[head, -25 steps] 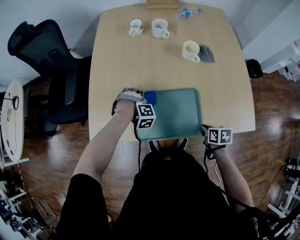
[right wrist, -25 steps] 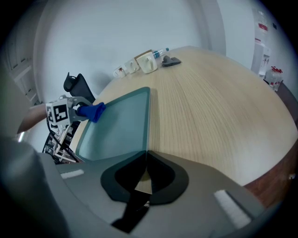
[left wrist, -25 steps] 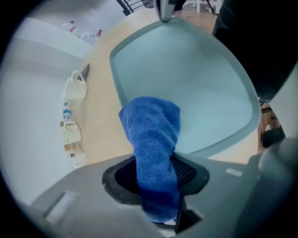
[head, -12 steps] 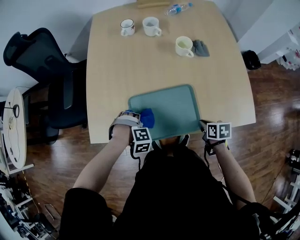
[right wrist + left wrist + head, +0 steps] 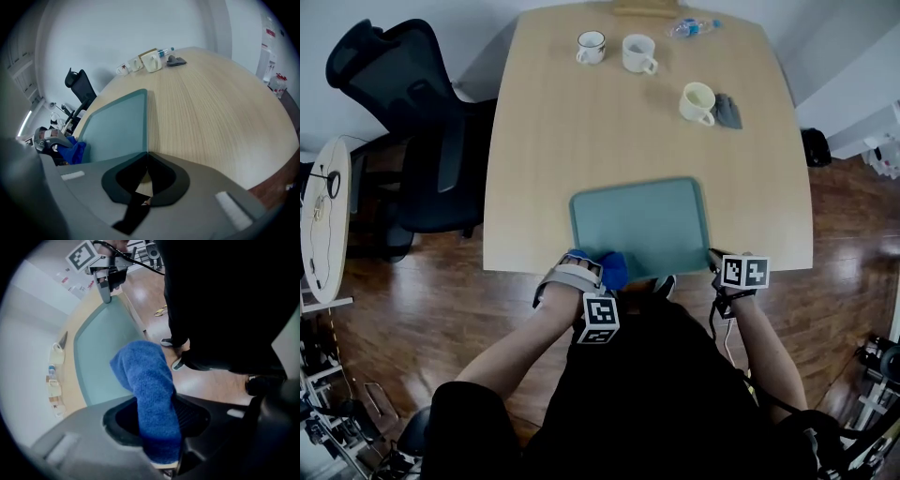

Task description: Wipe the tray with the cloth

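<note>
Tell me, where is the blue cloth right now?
In the head view the blue cloth is low and left of centre, at the tray's near-left corner by the table's near edge, clamped in the left gripper.

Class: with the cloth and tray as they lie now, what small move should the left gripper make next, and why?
Probably shift the left gripper slightly right and push the cloth away across the tray. The cloth sits at the tray's near left corner, the rest lies bare beyond it, and the right gripper clamps the near right corner steady.
</note>
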Tool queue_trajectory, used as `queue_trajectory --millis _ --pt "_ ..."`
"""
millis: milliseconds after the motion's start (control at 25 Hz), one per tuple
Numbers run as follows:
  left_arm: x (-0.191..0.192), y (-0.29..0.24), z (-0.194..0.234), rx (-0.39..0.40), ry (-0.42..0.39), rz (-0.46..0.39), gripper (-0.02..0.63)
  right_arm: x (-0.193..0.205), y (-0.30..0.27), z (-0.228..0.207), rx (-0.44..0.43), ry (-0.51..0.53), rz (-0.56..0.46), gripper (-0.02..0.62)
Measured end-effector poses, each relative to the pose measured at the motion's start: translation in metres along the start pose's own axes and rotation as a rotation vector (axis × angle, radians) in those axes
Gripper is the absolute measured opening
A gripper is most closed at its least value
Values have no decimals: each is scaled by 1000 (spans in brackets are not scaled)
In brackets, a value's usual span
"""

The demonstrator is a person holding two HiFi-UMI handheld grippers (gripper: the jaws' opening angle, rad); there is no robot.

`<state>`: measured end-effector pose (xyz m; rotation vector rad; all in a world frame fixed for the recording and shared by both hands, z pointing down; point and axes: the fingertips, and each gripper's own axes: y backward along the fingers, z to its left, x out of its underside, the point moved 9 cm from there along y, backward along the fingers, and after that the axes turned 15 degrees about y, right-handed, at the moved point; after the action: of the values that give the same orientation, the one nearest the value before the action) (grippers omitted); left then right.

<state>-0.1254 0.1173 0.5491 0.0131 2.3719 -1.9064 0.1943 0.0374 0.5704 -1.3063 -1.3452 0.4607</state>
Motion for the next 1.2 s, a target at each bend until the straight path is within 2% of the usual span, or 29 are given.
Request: queue_trajectory --millis 120,240,400,560,600,640,760,840,880,960,1040,1200 --pt "3 0 5 -11 67 -20 166 0 0 1 15 14 8 14" --pt "11 7 22 -17 244 -75 163 0 -1 2 23 14 8 15" --pt "34 20 49 3 596 -180 163 2 -4 2 28 7 5 15" --pt "69 31 68 -6 950 -241 163 -1 -2 3 71 14 -2 23" --pt "79 31 70 3 1063 -253 163 -5 -1 1 97 25 -17 83" --pt "90 30 71 22 1189 -266 163 -10 0 0 121 44 -30 136" --pt "110 25 69 149 1581 -350 164 -33 -6 -5 138 116 -33 147" --pt "111 13 65 250 1786 -421 164 -50 -14 -9 128 158 -9 147" --pt "109 7 63 284 1860 -441 164 -56 -19 -10 123 177 8 144" --pt "106 -4 61 328 1956 -454 164 -66 -27 -12 108 200 44 125" --pt "101 -12 61 357 1993 -449 164 -70 -34 -10 83 208 71 62" --pt "95 -20 73 352 1940 -430 166 -71 -35 -11 54 160 63 33"
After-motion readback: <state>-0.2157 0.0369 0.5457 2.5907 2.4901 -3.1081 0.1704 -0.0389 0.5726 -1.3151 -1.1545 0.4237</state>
